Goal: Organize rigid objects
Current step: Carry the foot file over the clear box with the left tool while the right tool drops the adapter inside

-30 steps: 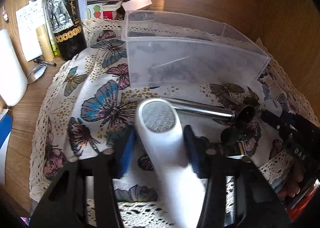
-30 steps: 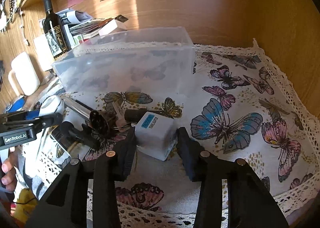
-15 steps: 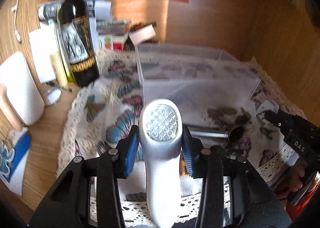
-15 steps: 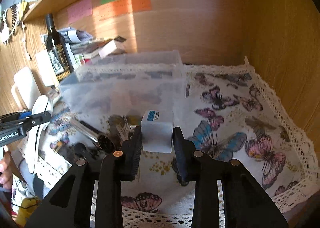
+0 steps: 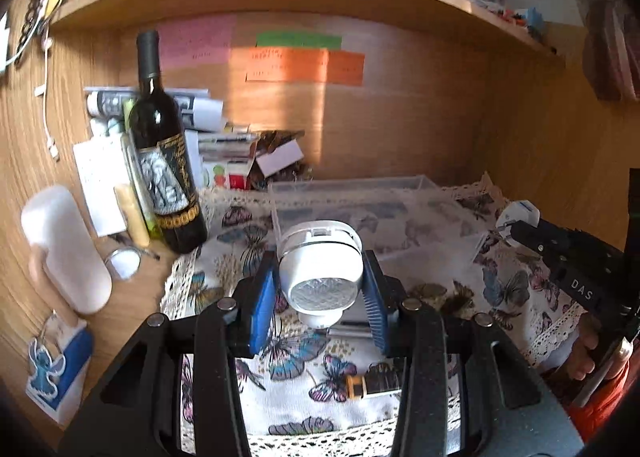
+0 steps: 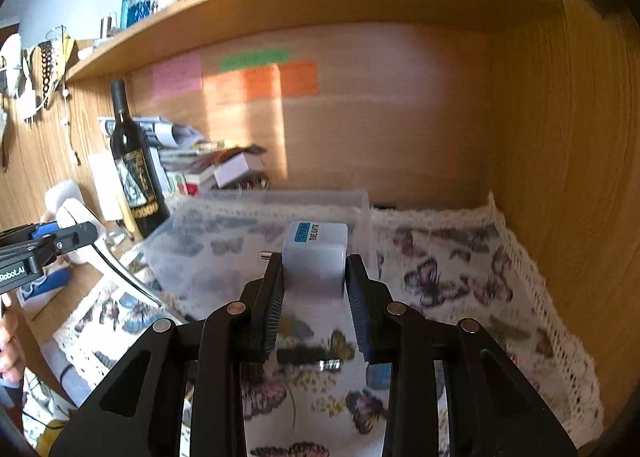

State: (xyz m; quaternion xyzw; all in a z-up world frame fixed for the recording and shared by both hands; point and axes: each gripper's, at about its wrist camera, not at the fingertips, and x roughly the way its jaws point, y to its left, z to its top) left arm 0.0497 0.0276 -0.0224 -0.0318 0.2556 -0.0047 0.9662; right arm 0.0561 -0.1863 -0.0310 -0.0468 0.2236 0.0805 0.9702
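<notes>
My left gripper (image 5: 320,289) is shut on a white handheld device (image 5: 320,269) with a round textured head, held in the air in front of the clear plastic bin (image 5: 348,197). My right gripper (image 6: 314,285) is shut on a white travel adapter cube (image 6: 316,253) with a blue label, lifted in front of the same bin (image 6: 256,233). The left gripper and the white device also show at the left of the right wrist view (image 6: 72,225). A metal tube (image 5: 348,331) and a small yellow-and-black item (image 5: 372,383) lie on the butterfly cloth (image 5: 296,361).
A dark wine bottle (image 5: 164,153) stands left of the bin, with papers and boxes behind it. A white case (image 5: 64,249) and a small mirror (image 5: 122,261) lie on the wooden desk at left. A wooden wall rises at right and a shelf overhead.
Both grippers have risen and tilted up with their objects. The white device and the adapter cube are off the cloth and higher, closer to the bin.
</notes>
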